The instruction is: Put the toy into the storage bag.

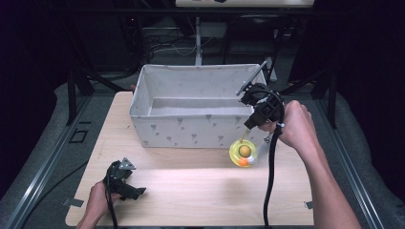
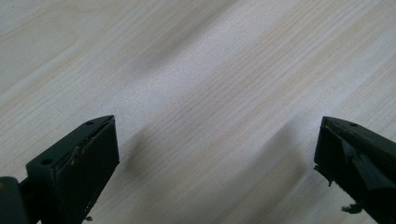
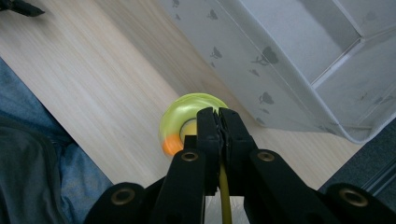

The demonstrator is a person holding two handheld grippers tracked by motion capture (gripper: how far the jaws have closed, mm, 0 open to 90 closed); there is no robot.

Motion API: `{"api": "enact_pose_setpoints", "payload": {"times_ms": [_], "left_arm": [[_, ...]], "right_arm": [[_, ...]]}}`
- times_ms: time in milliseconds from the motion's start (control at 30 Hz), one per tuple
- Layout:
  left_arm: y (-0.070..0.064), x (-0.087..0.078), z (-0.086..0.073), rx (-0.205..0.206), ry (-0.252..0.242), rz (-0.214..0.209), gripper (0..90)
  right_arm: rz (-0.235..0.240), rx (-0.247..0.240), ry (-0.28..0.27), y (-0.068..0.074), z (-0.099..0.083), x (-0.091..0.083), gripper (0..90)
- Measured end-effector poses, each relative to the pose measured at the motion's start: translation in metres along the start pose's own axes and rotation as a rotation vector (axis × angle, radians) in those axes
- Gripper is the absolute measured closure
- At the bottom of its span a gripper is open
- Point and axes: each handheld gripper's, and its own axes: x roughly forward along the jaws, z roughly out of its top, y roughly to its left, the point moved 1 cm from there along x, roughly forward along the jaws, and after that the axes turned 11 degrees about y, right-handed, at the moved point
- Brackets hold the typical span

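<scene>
Overhead faces forward; gripper views hug table point(image 1: 191, 186)

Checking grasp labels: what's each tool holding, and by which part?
Right tool is shut on the yellow toy's thin yellow handle, the toy hanging below. Left tool is open, holding nothing.

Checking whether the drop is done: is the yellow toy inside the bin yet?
No, the yellow toy hangs from the right gripper outside the bin, in front of its front wall.

Bin point(image 1: 191, 129) at table point(image 1: 200, 191) rear, toy point(image 1: 243, 153) before its right corner.
</scene>
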Motion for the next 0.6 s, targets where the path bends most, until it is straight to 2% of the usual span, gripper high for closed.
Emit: {"api": "enact_pose_setpoints", "payload": {"times_ms": [133, 400, 600], "left_arm": [[0.001, -0.001, 0.0, 0.002, -0.001, 0.002, 0.1], [0.0, -0.002, 0.0, 0.003, -0.005, 0.005, 0.1], [0.003, -0.002, -0.001, 0.01, 0.002, -0.009, 0.1]], "right_arm": [[0.02, -0.014, -0.019, 0.0, 0.006, -0.009, 88.1], [0.012, -0.026, -0.031, 0.002, 0.014, -0.027, 88.1], [0.001, -0.03, -0.044, 0.004, 0.018, -0.039, 88.2]]}}
